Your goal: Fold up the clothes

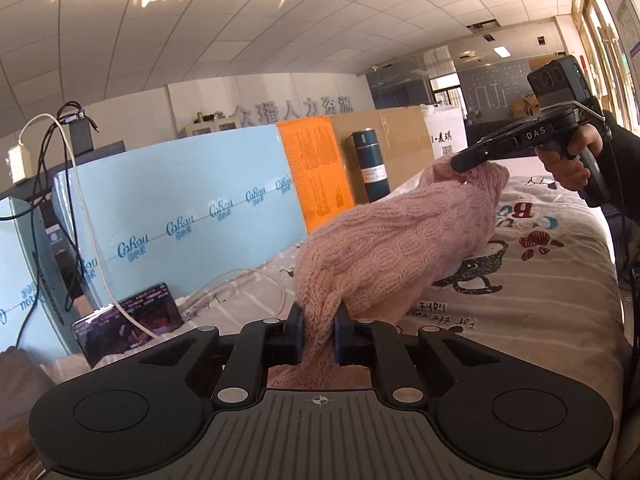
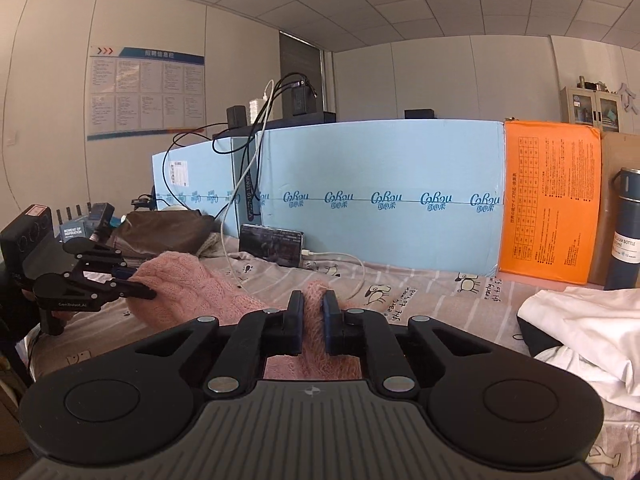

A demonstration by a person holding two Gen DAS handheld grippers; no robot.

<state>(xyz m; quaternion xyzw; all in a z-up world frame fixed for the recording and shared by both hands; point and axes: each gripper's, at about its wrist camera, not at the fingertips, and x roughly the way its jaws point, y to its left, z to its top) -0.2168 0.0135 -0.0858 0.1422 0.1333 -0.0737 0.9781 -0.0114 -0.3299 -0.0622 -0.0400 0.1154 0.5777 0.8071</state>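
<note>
A pink cable-knit sweater (image 1: 392,240) hangs stretched between my two grippers above the printed bedsheet (image 1: 552,280). My left gripper (image 1: 318,312) is shut on one end of it. My right gripper (image 2: 313,300) is shut on the other end; it also shows in the left wrist view (image 1: 466,166), pinching the far end of the knit. In the right wrist view the sweater (image 2: 192,284) runs left to my left gripper (image 2: 140,286), which grips it there.
A phone (image 1: 132,320) on a white charging cable (image 2: 344,260) lies on the bed by the blue foam boards (image 2: 380,196). An orange box (image 2: 548,200), a dark flask (image 1: 370,164), white clothing (image 2: 588,328) and a brown garment (image 2: 164,228) are around.
</note>
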